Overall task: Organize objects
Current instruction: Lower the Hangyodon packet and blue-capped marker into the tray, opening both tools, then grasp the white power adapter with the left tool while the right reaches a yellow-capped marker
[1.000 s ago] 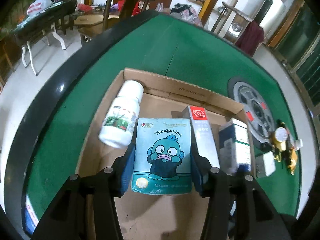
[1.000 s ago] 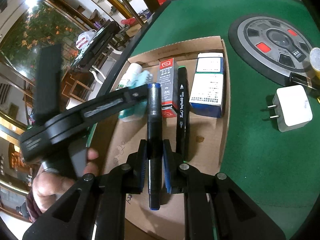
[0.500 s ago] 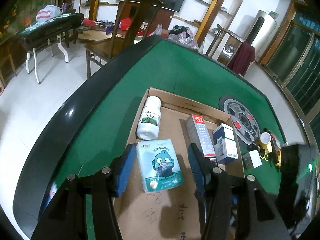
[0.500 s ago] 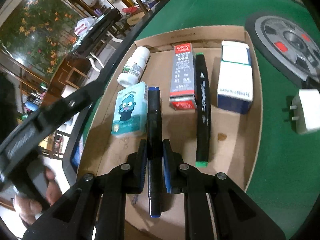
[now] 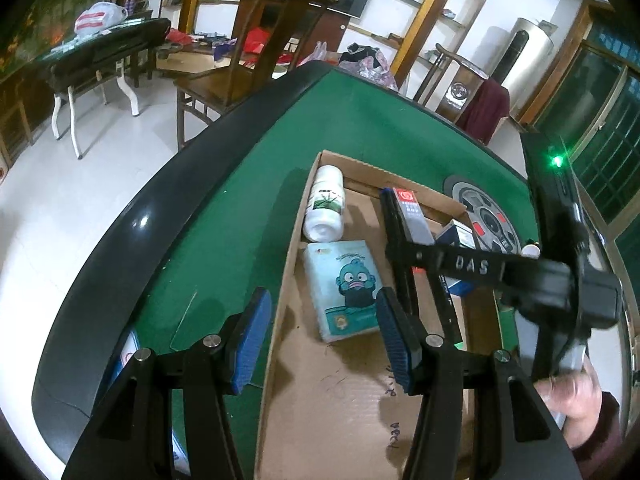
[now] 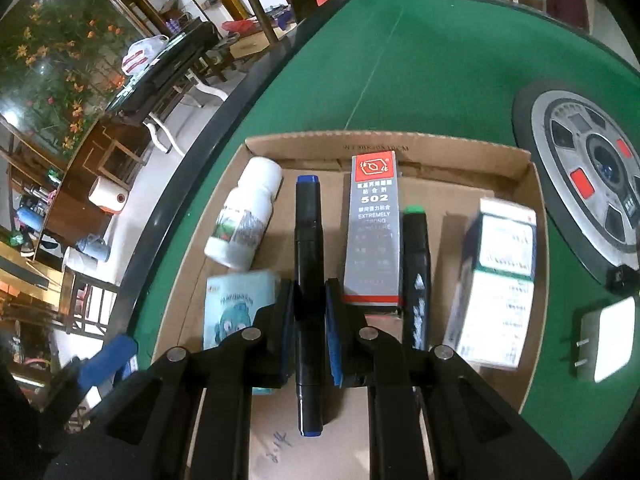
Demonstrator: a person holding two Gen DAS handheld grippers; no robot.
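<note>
Left gripper [image 5: 320,340]: released the tissue pack [image 5: 344,288], drew back and up, jaws now wide apart, left finger [image 5: 252,336] out over the green felt beside the box [image 5: 280,320]
Tissue pack: now lying flat in the box below the white bottle [image 5: 325,208]
Right gripper [image 6: 310,320]: carried the blue marker [image 6: 308,264] forward, now between bottle and 502 carton [image 6: 373,228]
</note>
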